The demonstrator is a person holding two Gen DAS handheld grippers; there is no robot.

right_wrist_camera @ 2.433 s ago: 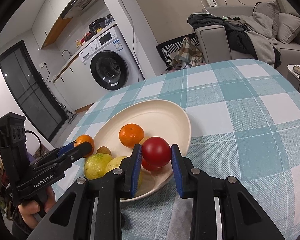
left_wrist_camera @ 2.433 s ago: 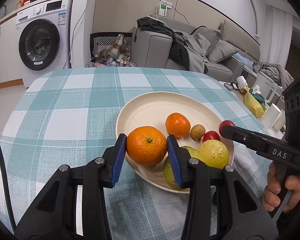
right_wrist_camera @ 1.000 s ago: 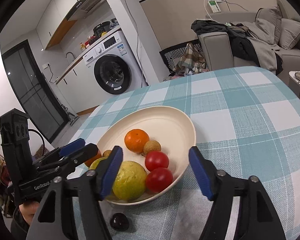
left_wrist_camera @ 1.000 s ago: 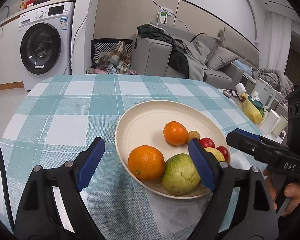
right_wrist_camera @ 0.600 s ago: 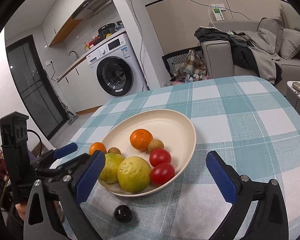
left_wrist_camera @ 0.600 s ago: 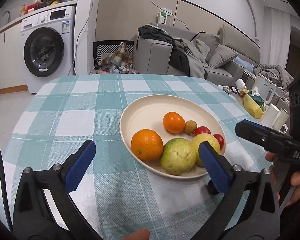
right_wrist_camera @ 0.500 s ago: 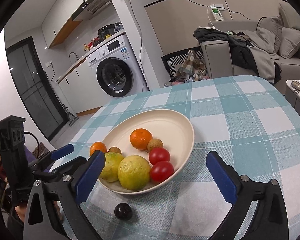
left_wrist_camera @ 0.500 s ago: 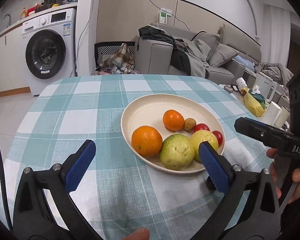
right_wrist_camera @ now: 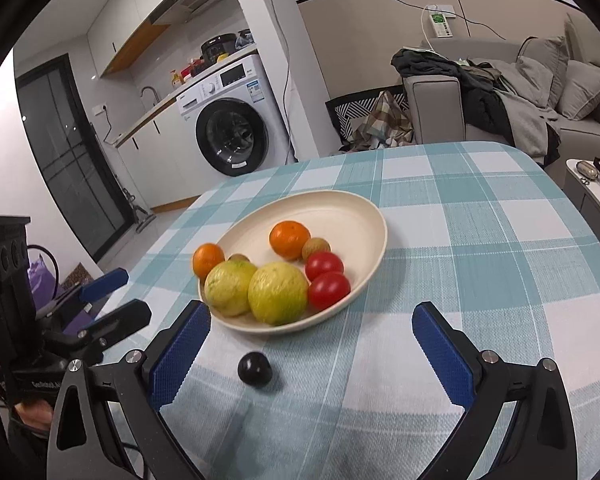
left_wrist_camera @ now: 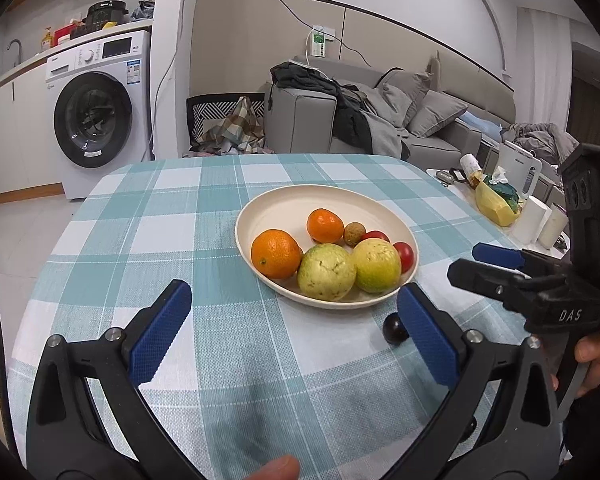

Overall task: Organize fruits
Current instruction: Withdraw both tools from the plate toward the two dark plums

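A cream plate (left_wrist_camera: 284, 200) (right_wrist_camera: 340, 208) on the checked tablecloth holds two oranges (left_wrist_camera: 276, 253) (left_wrist_camera: 325, 225), two yellow-green fruits (left_wrist_camera: 326, 271) (left_wrist_camera: 376, 266), two red tomatoes (right_wrist_camera: 328, 290) (right_wrist_camera: 323, 265) and a small brown fruit (left_wrist_camera: 354, 234). A small dark round fruit (left_wrist_camera: 394, 330) (right_wrist_camera: 254, 369) lies on the cloth just in front of the plate. My left gripper (left_wrist_camera: 292, 332) is open and empty, short of the plate. My right gripper (right_wrist_camera: 310, 354) is open and empty, with the dark fruit between its fingers' line.
The table (left_wrist_camera: 160, 220) ends at a rounded far edge. A washing machine (left_wrist_camera: 100, 116), a grey sofa with clothes (left_wrist_camera: 340, 120) and a side table with bottles and a kettle (left_wrist_camera: 512, 200) stand beyond it.
Both grippers have let go of their fruits, an orange and a tomato, which now lie on the plate. Both opened wide and pulled back toward me.
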